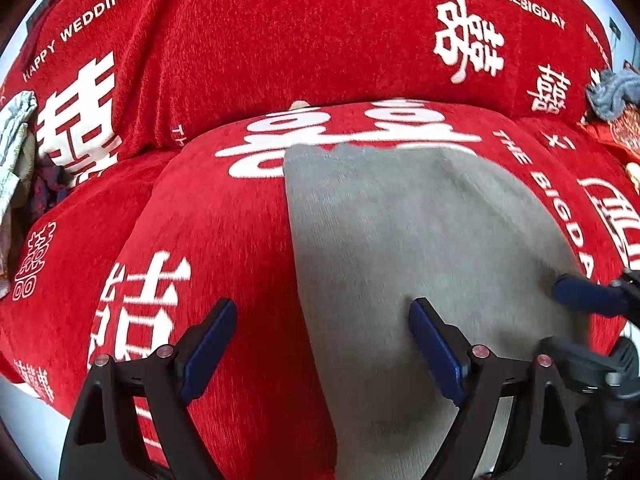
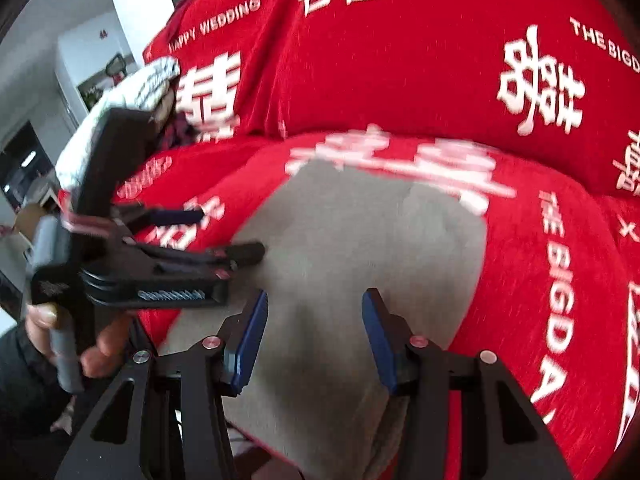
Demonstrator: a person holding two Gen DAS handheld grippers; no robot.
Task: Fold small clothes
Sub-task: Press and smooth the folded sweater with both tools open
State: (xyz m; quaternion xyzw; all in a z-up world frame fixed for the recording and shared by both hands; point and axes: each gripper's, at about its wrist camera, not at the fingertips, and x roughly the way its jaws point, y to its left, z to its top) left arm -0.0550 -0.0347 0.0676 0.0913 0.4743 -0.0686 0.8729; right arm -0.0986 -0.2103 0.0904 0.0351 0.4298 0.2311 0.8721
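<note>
- The left claw is seen spread wide, with nothing held between its blue pads; one pad hangs over the red cover, the other over the grey garment.
- The right claw is seen about half open over the grey garment; the cloth lies below the pads and no pinch on it can be made out.
- In the right wrist view the left claw is seen from the side, gripped by a hand at the lower left, its tips at the garment's left edge.
- In the left wrist view one finger of the right claw is seen at the garment's right edge.
- The grey garment is spread flat on a sofa seat cushion, its near end hanging over the front edge.
- The sofa is draped with a red cover printed with white characters and the words "HAPPY WEDDING".
- A pile of pale clothes is seen at the left of the seat, against the backrest.
- A blue-grey cloth is bunched at the far right.
</note>
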